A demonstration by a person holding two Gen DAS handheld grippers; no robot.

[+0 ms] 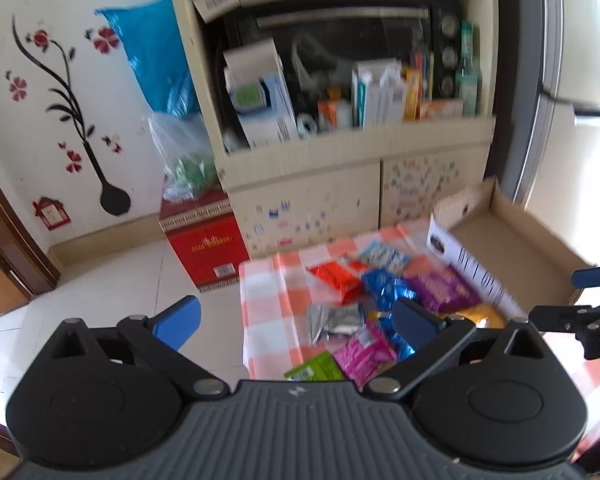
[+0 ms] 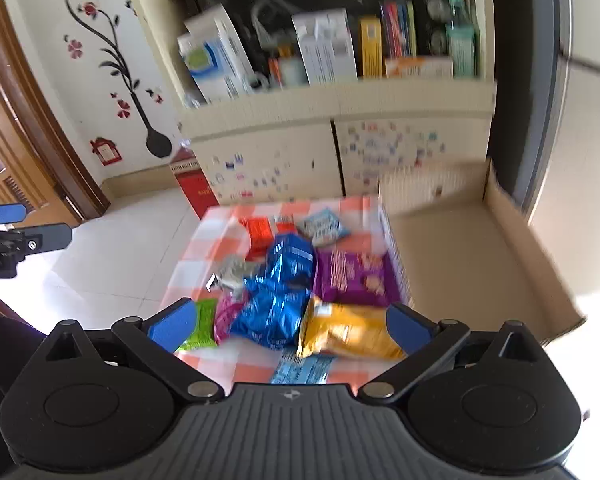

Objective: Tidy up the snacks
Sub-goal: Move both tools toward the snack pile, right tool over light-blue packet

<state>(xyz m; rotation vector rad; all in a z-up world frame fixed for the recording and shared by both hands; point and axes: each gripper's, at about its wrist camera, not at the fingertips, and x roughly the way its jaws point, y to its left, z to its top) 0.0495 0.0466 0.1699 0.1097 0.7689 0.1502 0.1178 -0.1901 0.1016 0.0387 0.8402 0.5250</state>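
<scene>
1. Looks like the very start: nothing's grabbed yet, and the snack pile (image 2: 292, 280) sits loose on the checkered cloth (image 2: 204, 240).
2. Right gripper (image 2: 290, 328) has its jaws spread wide and empty. The yellow bag (image 2: 346, 332) and a blue bag (image 2: 272, 316) lie right between them, just ahead.
3. Left gripper (image 1: 296, 320) is also wide open, holding nothing. The silver pack (image 1: 334, 320) and pink pack (image 1: 366, 350) lie between its jaws.
4. The box (image 2: 468, 264) is off past the right jaw, and it looks empty.
5. My guess for the next move: drop the right jaws around the yellow bag, squeeze, then swing right to the box. Crinkly bags may slip.
</scene>
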